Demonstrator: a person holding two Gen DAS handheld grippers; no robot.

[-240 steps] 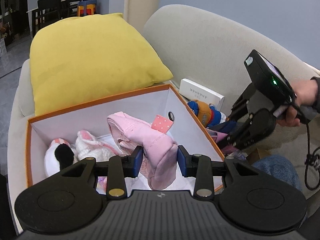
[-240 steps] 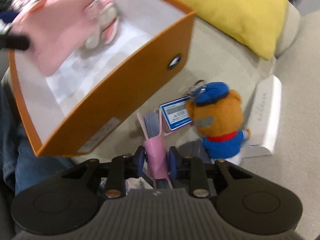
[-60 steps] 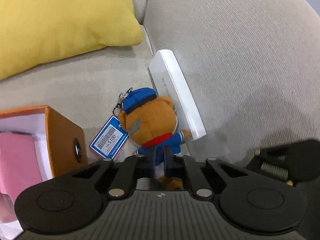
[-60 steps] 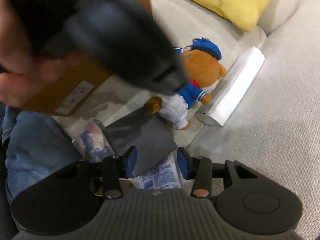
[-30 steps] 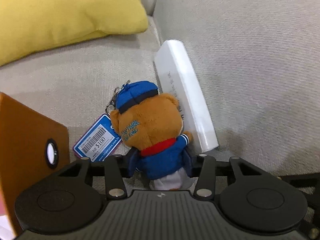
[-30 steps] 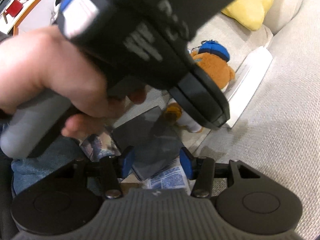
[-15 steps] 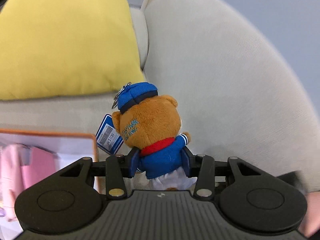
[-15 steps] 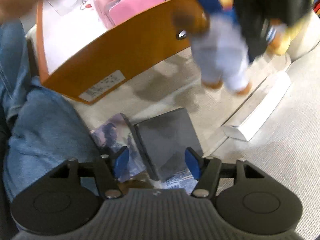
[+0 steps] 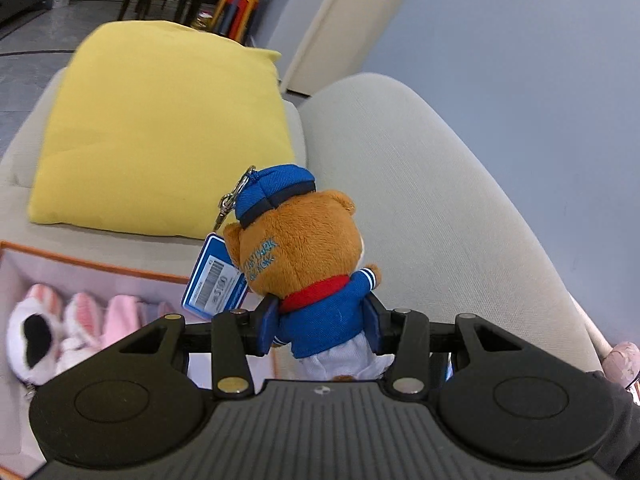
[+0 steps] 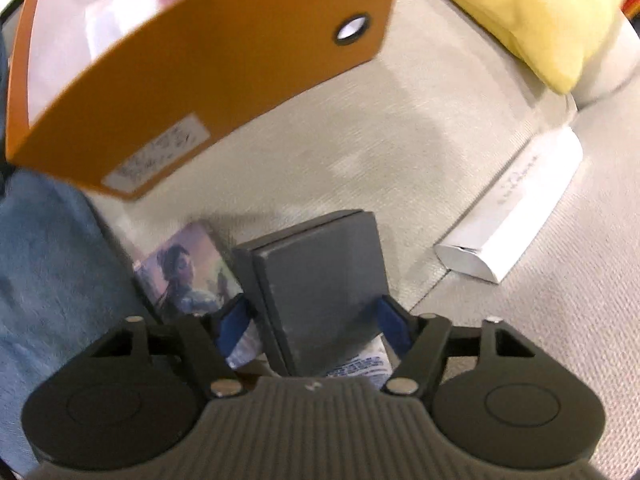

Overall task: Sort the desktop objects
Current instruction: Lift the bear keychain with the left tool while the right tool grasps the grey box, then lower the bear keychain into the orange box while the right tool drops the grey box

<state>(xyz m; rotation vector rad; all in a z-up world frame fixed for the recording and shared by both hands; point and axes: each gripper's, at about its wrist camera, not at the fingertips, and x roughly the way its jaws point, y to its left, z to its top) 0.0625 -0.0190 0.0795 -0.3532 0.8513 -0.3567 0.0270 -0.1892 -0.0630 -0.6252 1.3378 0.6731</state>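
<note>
Clamping the bear plush point(image 9: 316, 276) by its torso, the left hand-held gripper point(image 9: 320, 330) holds it upright at centre frame; the orange box point(image 9: 92, 266) lies lower left, its opening below.

open sofa seat point(image 10: 360, 152) between orange box point(image 10: 208, 80) and white carton point(image 10: 516, 216), yellow cushion point(image 9: 160, 128) blocking behind

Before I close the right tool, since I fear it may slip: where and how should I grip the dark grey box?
Probably across the dark grey box by its two long side edges, coming straight down from above: it lies flat on the sofa, and it's already between the open pads.
</note>
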